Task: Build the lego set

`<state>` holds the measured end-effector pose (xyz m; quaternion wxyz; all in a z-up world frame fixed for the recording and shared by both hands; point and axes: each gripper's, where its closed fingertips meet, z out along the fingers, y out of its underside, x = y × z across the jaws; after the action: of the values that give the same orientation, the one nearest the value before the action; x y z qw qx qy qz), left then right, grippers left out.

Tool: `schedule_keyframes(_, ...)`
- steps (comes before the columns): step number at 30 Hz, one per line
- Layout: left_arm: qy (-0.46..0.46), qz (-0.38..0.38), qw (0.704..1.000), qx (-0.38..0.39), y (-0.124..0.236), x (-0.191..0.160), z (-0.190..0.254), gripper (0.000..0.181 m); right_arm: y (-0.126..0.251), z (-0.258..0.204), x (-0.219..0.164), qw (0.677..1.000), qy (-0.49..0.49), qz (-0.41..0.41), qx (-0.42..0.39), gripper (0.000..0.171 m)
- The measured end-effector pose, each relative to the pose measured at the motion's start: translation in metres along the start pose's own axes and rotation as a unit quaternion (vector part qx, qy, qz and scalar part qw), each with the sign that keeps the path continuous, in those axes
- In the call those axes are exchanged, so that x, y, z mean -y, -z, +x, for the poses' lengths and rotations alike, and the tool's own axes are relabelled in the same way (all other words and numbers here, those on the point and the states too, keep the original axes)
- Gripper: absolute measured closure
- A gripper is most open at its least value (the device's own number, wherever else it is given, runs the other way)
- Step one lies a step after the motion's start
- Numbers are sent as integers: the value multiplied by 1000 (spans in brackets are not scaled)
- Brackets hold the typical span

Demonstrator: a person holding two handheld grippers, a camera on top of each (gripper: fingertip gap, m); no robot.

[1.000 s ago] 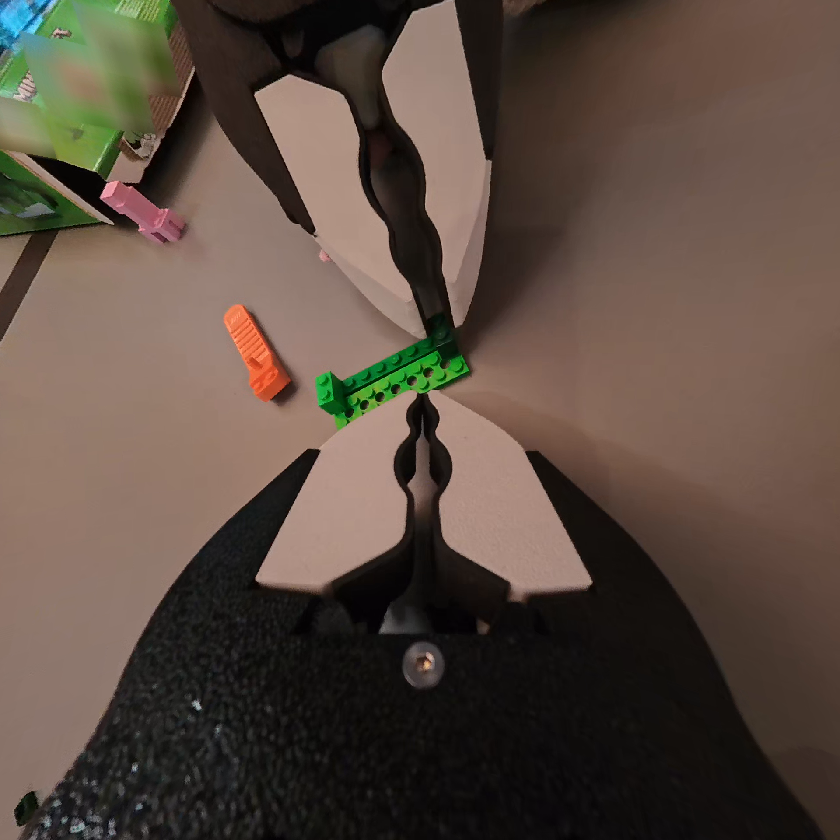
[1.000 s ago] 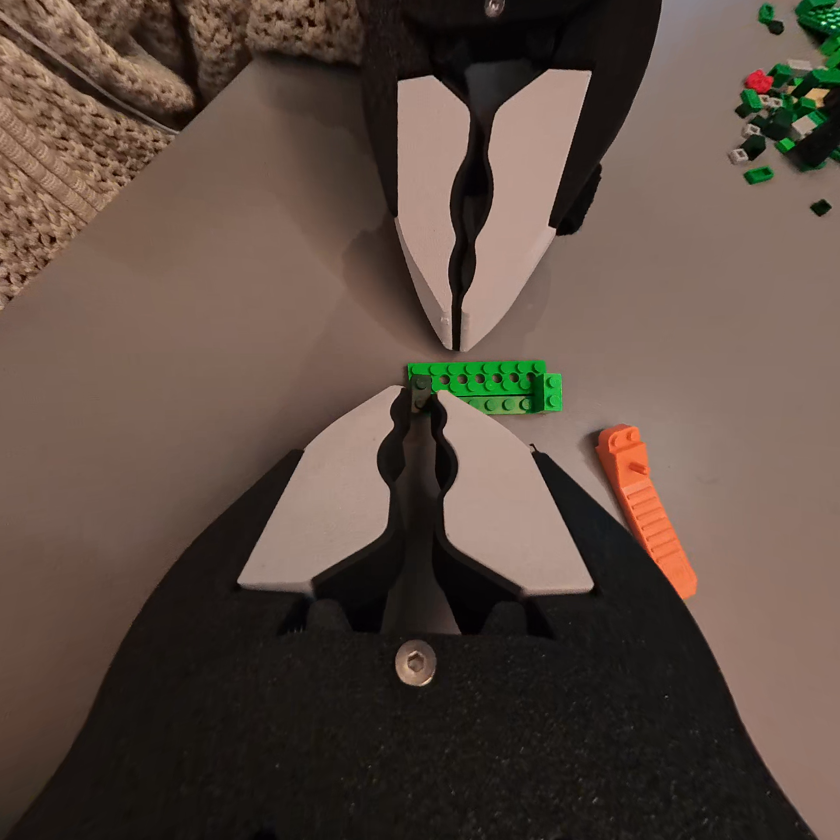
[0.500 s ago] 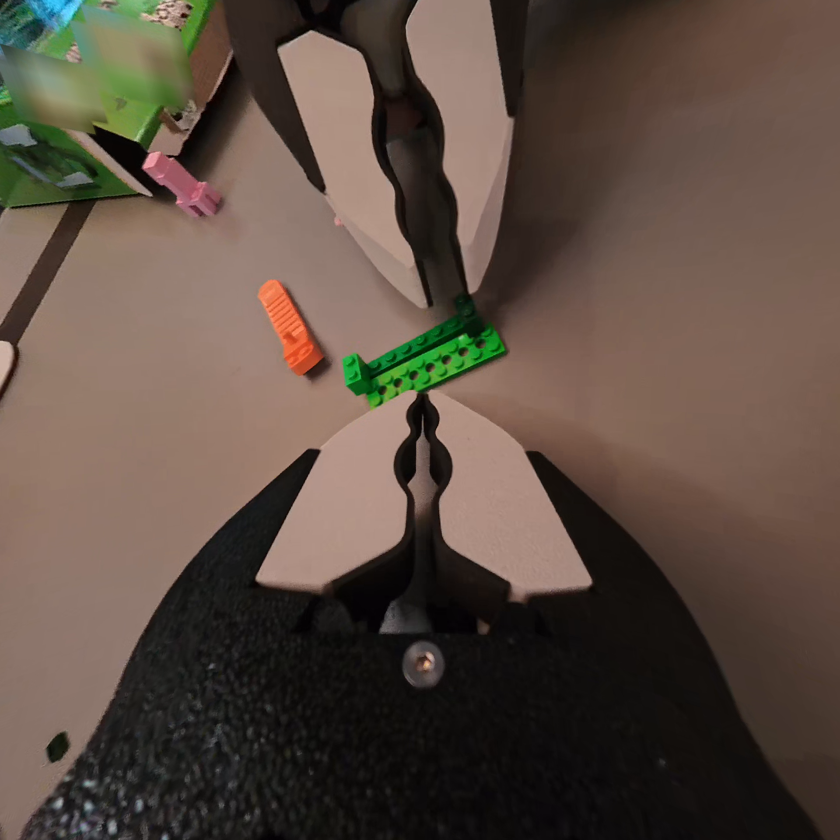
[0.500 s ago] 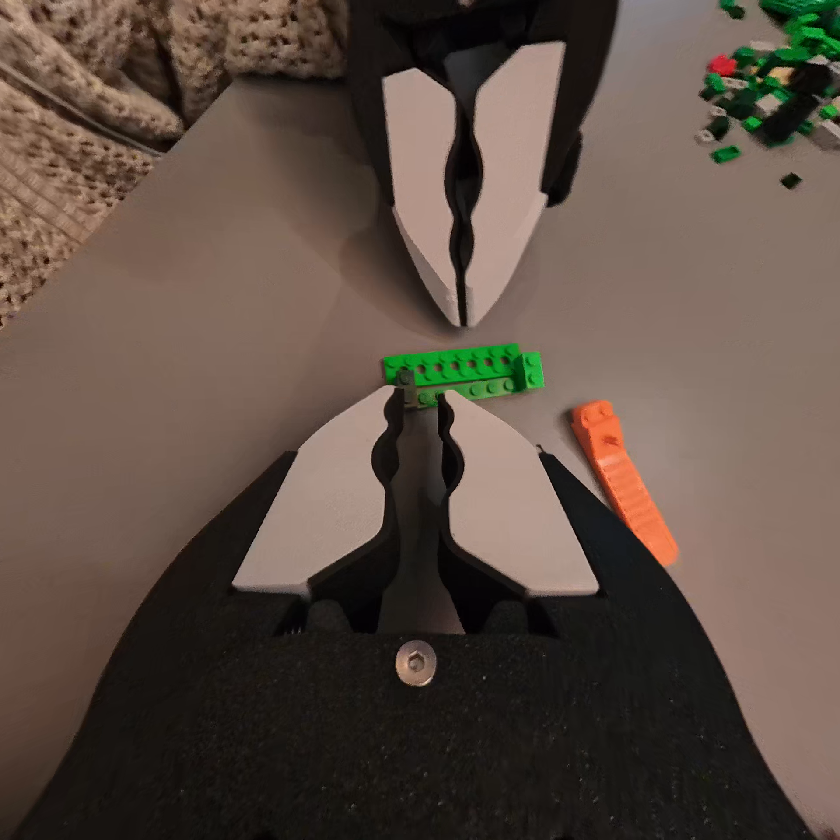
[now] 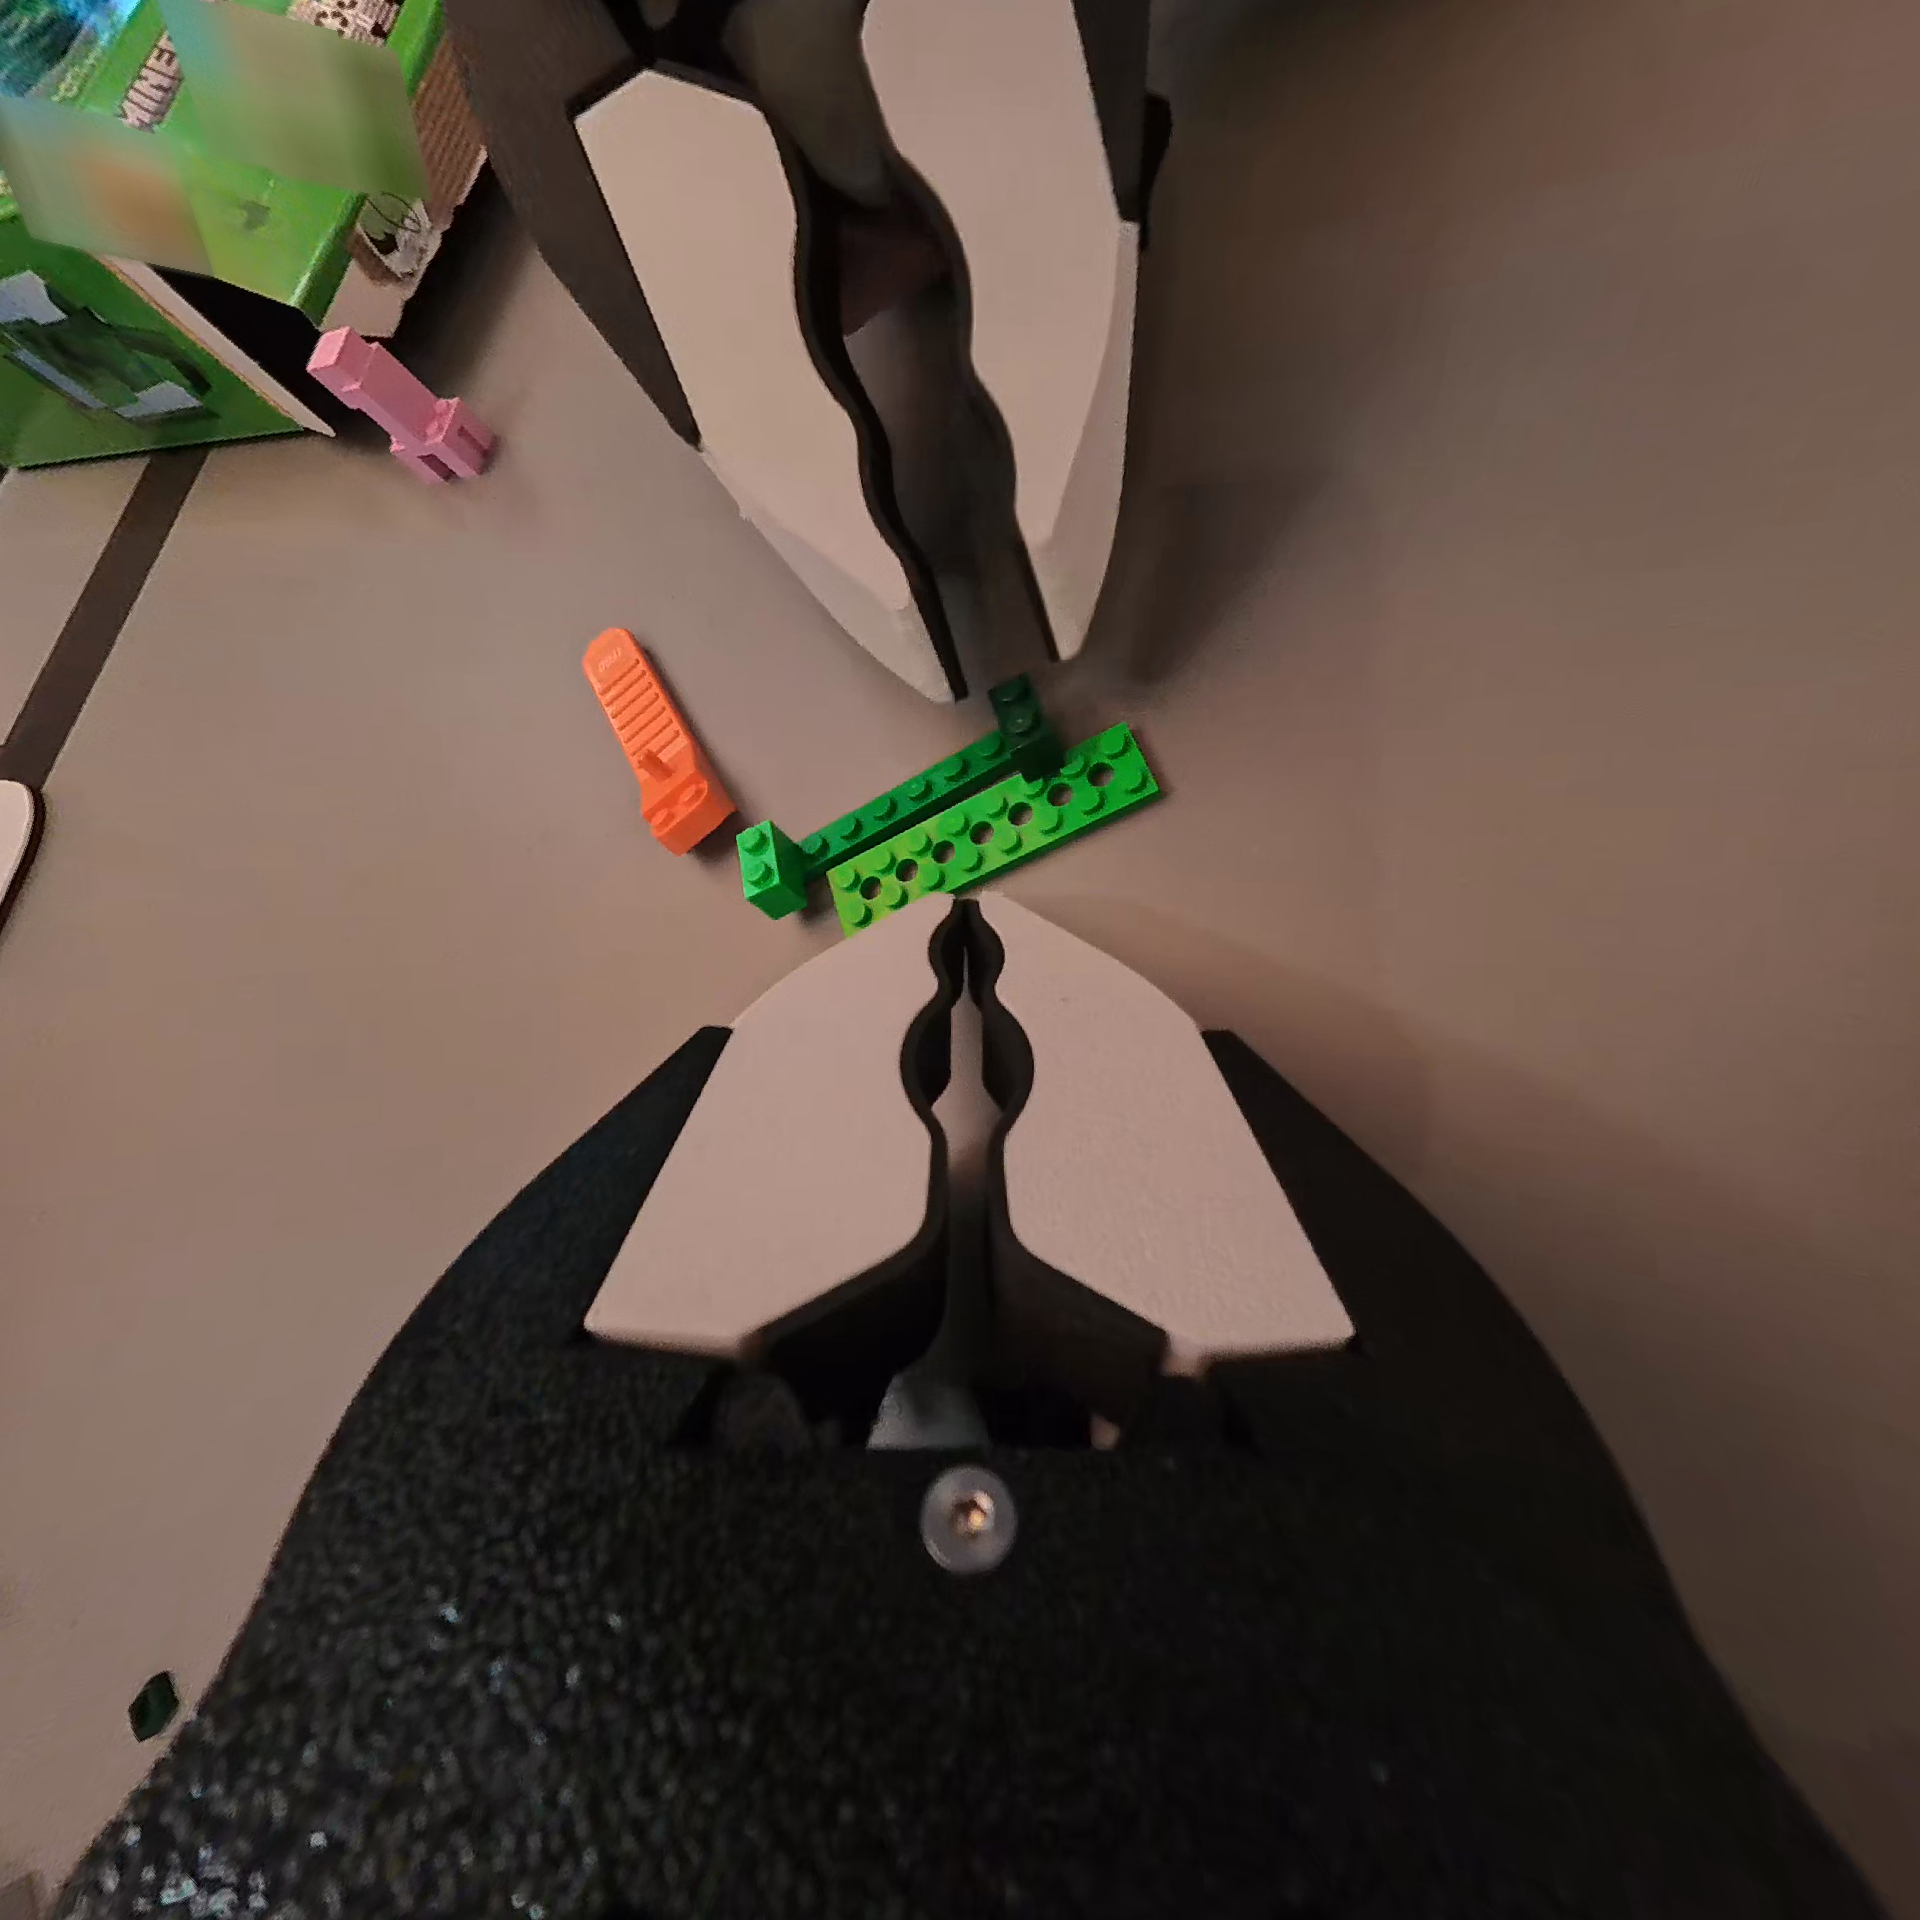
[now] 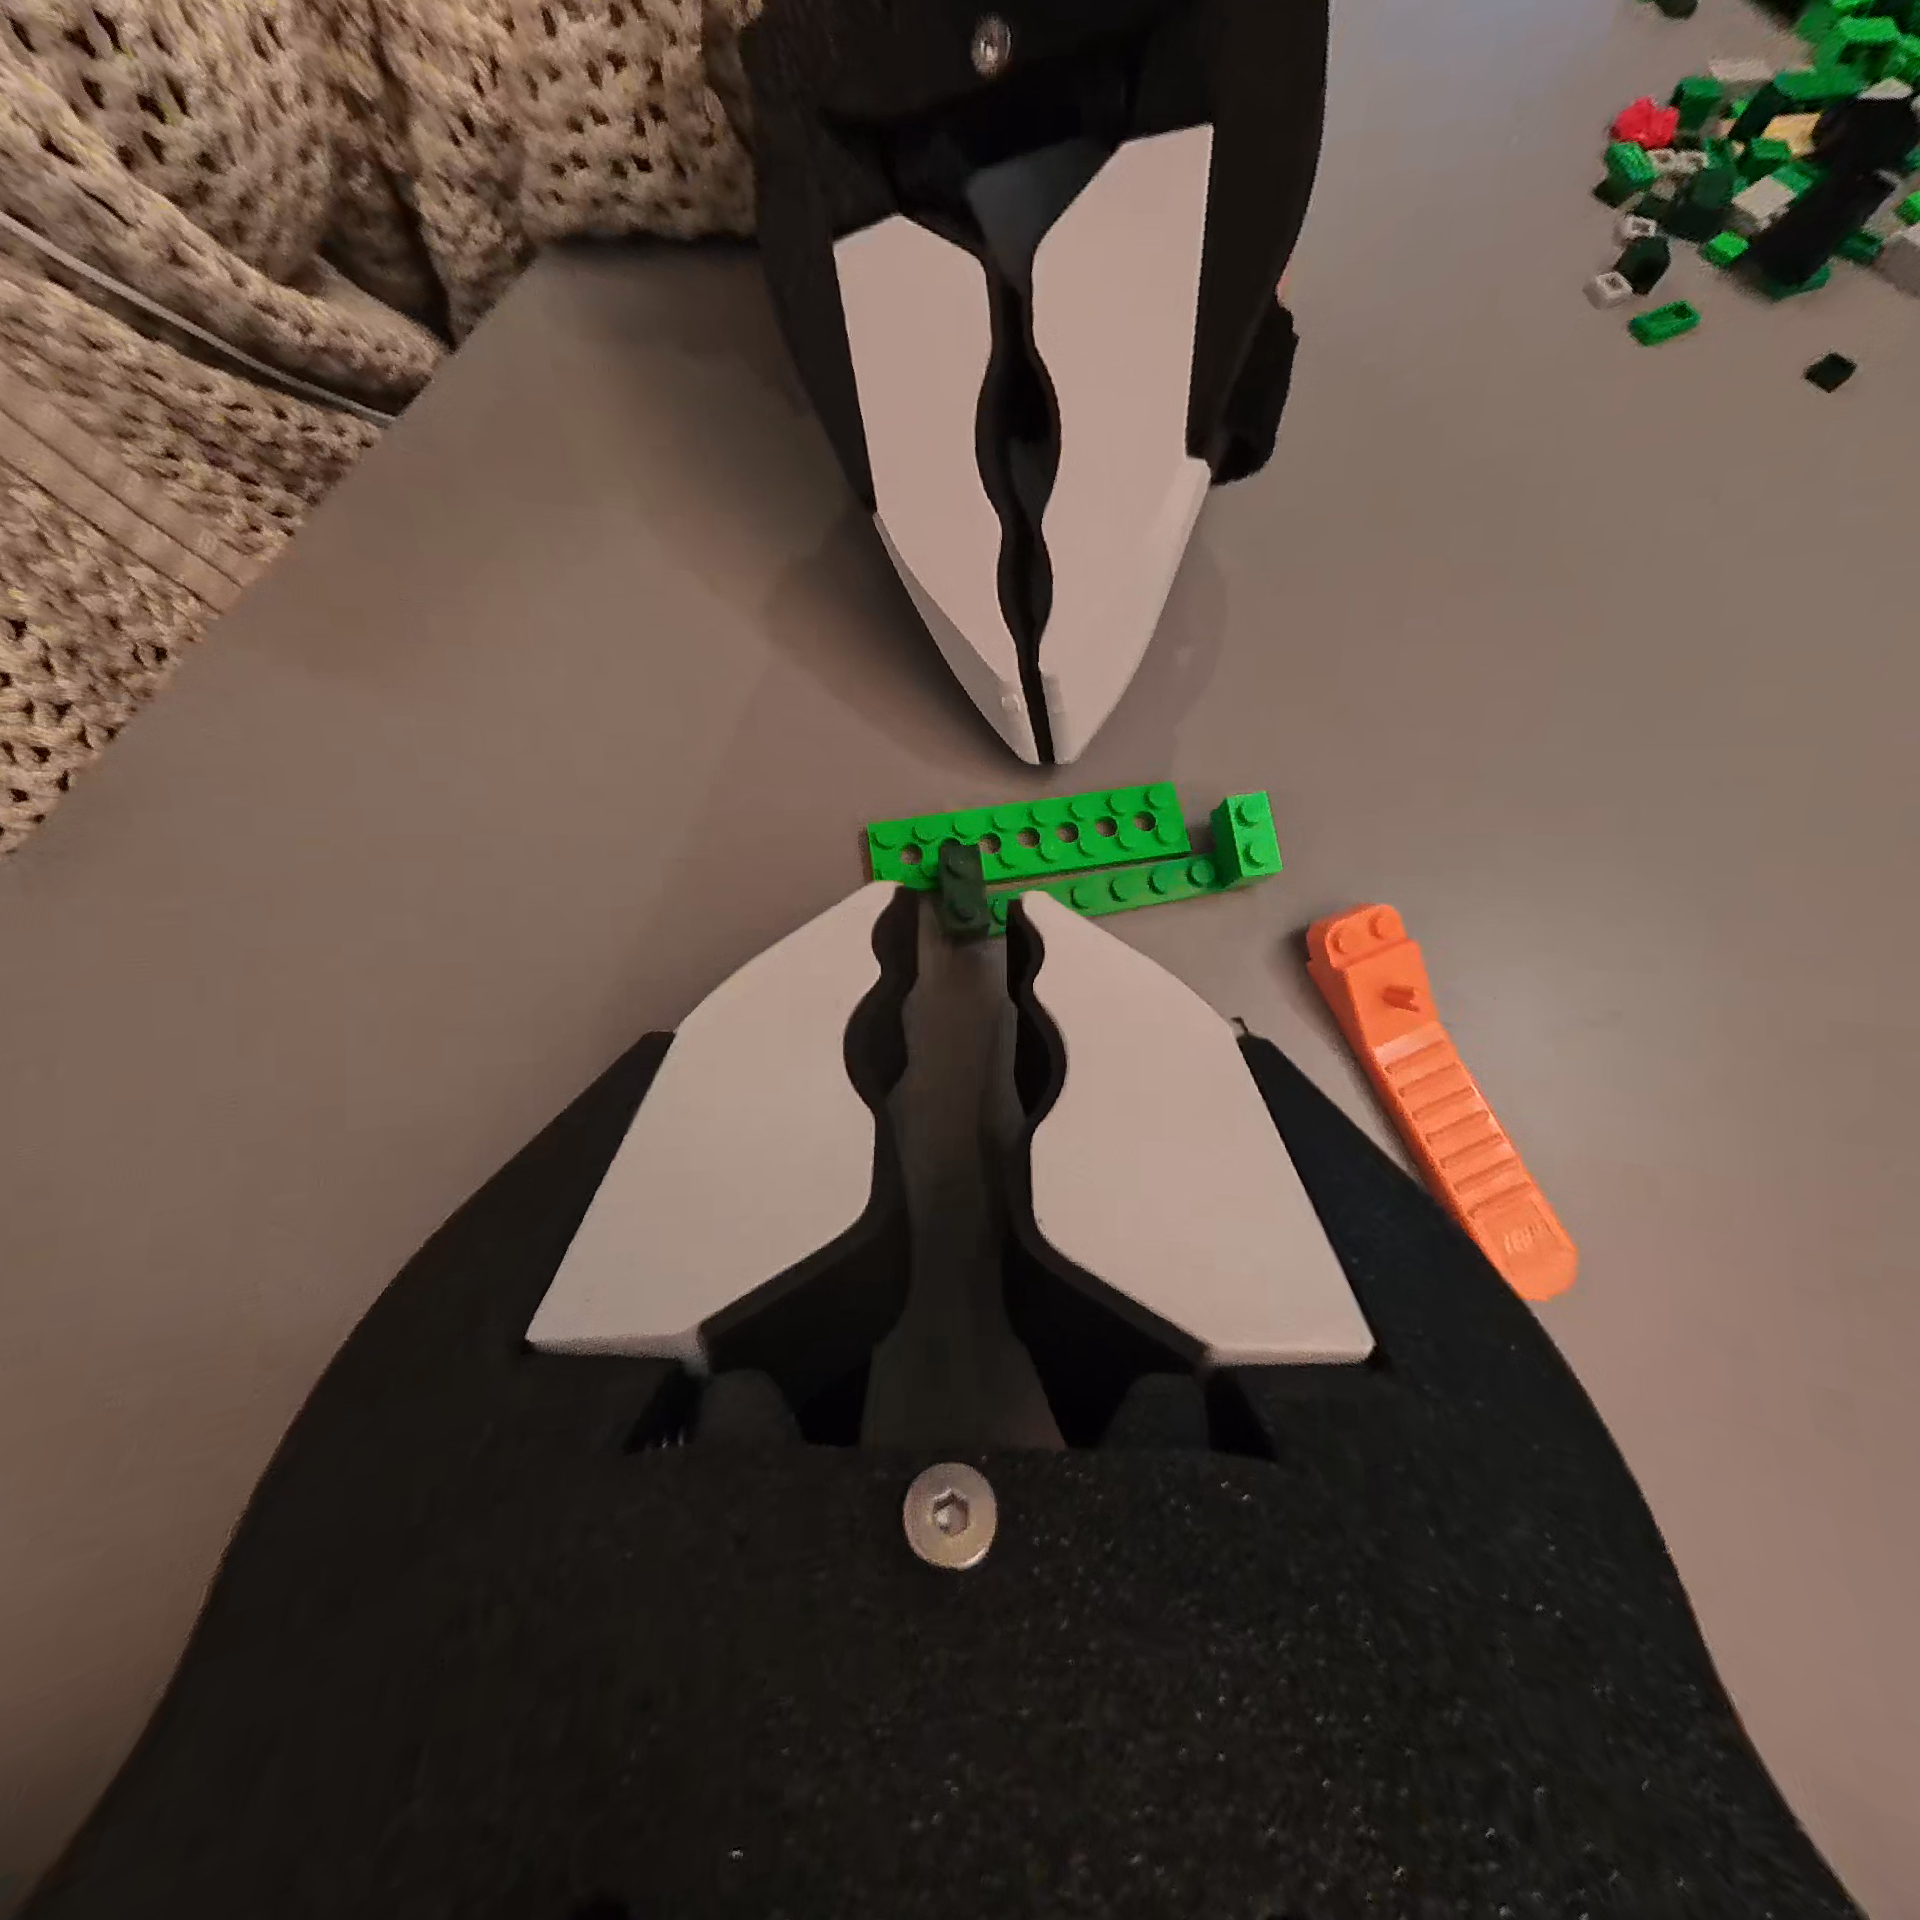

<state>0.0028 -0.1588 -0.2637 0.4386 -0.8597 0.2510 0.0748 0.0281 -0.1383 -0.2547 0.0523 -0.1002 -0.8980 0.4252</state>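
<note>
A light green plate with holes (image 5: 992, 831) lies flat on the grey table. A thin green strip (image 5: 914, 795) lies beside it, with a bright green brick (image 5: 769, 868) on one end and a small dark green brick (image 5: 1023, 712) on the other. My left gripper (image 5: 961, 909) is shut and empty, with its tips at the plate's near edge. My right gripper (image 6: 963, 902) is slightly open; the dark green brick (image 6: 961, 894) stands between its tips with a gap on each side. The plate (image 6: 1023, 831) and the left gripper (image 6: 1039, 753) also show in the right wrist view.
An orange brick separator (image 5: 655, 743) (image 6: 1439, 1101) lies beside the strip. A pink piece (image 5: 400, 405) and a green box (image 5: 156, 312) are farther off. A pile of loose bricks (image 6: 1766, 177) lies at the far right. A knitted fabric (image 6: 208, 260) borders the table edge.
My right gripper has opened off the dark green brick and drawn back a little. The strip now lies at a slight angle to the plate. The left gripper stays shut.
</note>
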Motion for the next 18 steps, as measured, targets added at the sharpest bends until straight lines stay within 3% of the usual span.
schedule_keyframes(18,-7,5,1000,-2,2,2,4,181,-8,-16,3,997,69,-37,-3,163)
